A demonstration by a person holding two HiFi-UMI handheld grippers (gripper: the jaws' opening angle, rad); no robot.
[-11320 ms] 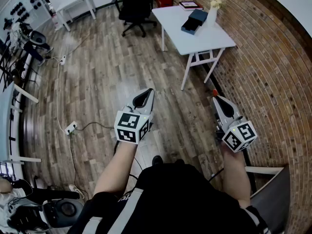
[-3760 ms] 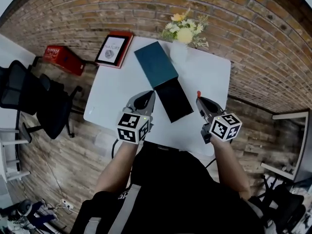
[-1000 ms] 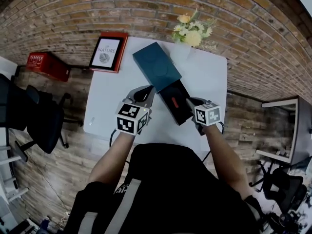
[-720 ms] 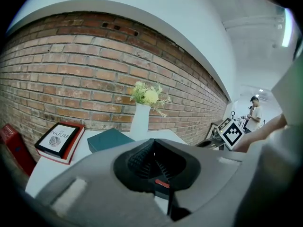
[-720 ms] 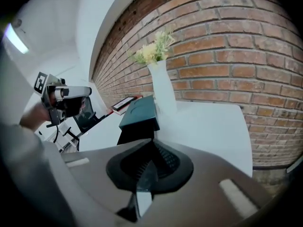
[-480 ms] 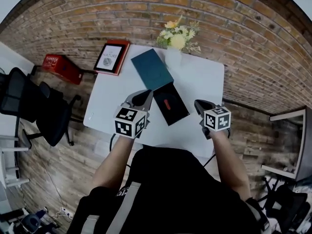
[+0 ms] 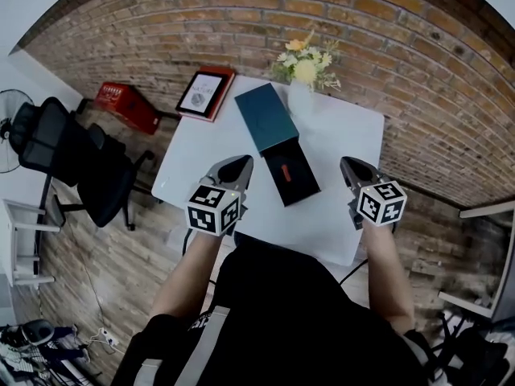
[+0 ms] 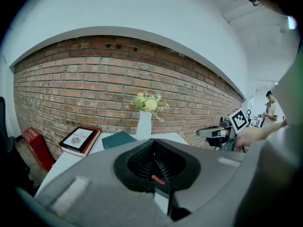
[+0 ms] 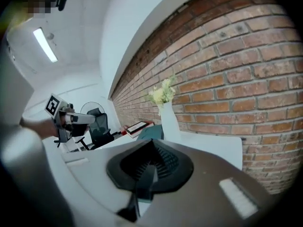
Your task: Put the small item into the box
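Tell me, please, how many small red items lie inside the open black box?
1. The small red item lies inside the black box, toward its far end near the teal lid. Nothing seems to hide another.

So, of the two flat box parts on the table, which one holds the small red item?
The black tray: it is open, and the small red item lies inside it. The teal part, next to the vase, shows only a plain top.

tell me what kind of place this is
Probably an office or studio room: a white table stands against a brick wall, a black office chair sits nearby, and the floor is wood plank.
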